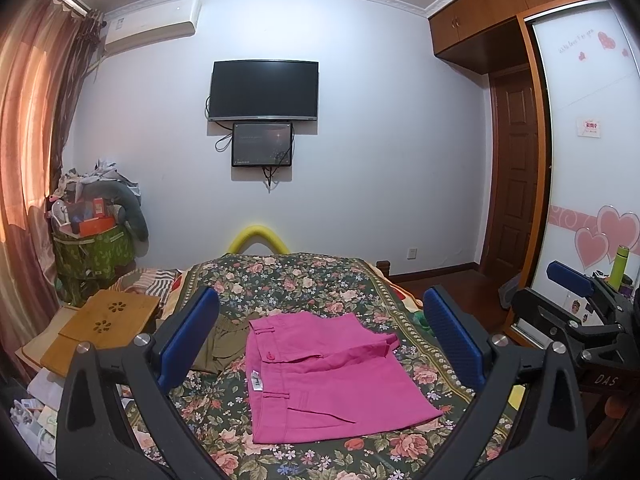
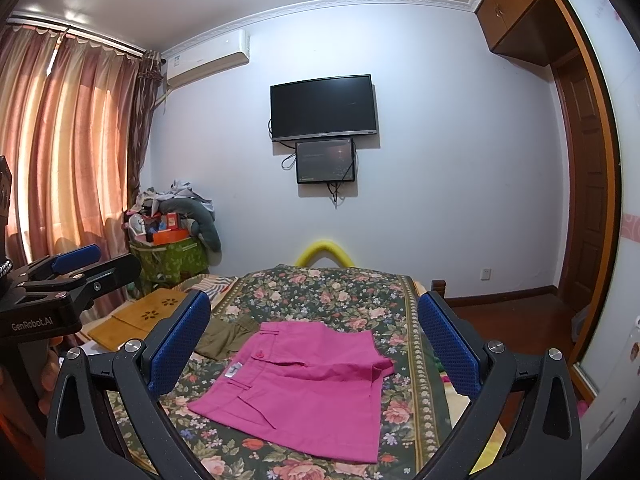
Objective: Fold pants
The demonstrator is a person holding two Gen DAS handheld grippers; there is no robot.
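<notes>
Both tongs, left point(image 1: 320, 336) and right point(image 2: 314, 336), gape wide and hold nothing, hovering above the pink pants point(image 1: 320, 376), which lie folded flat on the floral bed point(image 1: 304, 276). Folding looks nearly finished; next comes gripping an edge for another fold. Far-left, a green bag point(image 1: 94, 252) brims with boxes.

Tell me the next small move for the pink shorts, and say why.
Probably lower the right claw to the cuffed leg hem of the pink shorts and grip it. The shorts lie on the floral bedspread, seemingly folded in half once, and both claws, the left claw included, hang open above them, holding nothing.
</notes>
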